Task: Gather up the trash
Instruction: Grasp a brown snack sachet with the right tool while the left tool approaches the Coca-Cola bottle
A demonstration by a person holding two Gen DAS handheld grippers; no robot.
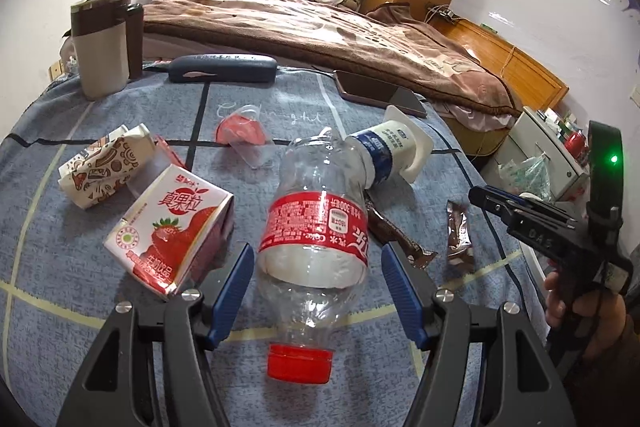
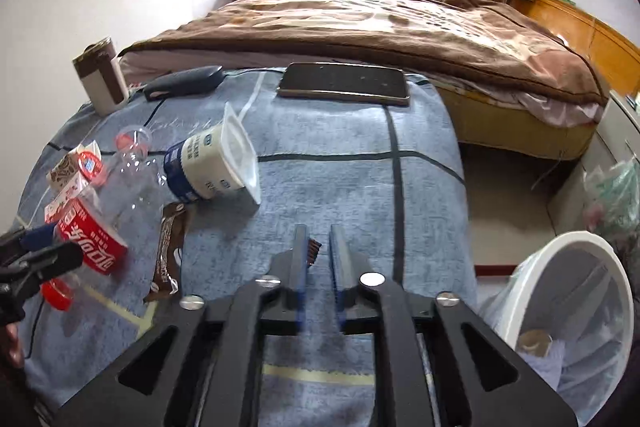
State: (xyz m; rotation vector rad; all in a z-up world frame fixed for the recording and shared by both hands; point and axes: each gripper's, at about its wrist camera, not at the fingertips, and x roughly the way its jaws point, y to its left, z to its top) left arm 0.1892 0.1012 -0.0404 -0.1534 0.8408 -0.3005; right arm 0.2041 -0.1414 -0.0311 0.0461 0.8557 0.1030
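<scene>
Blue-grey checked tablecloth (image 1: 120, 307), brown-blanketed bed (image 1: 320, 27) behind, white walls

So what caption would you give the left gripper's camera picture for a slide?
Left gripper straddles a clear cola bottle lying among a strawberry milk carton, yogurt cup and wrappers.

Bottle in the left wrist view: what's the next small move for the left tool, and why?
Probably close the left tool gently on the bottle. The bottle lies on its side between the open fingers, cap toward the camera, with a gap showing at each pad, so nothing is gripped yet. Its clear body looks empty and may crumple under a hard squeeze.
</scene>
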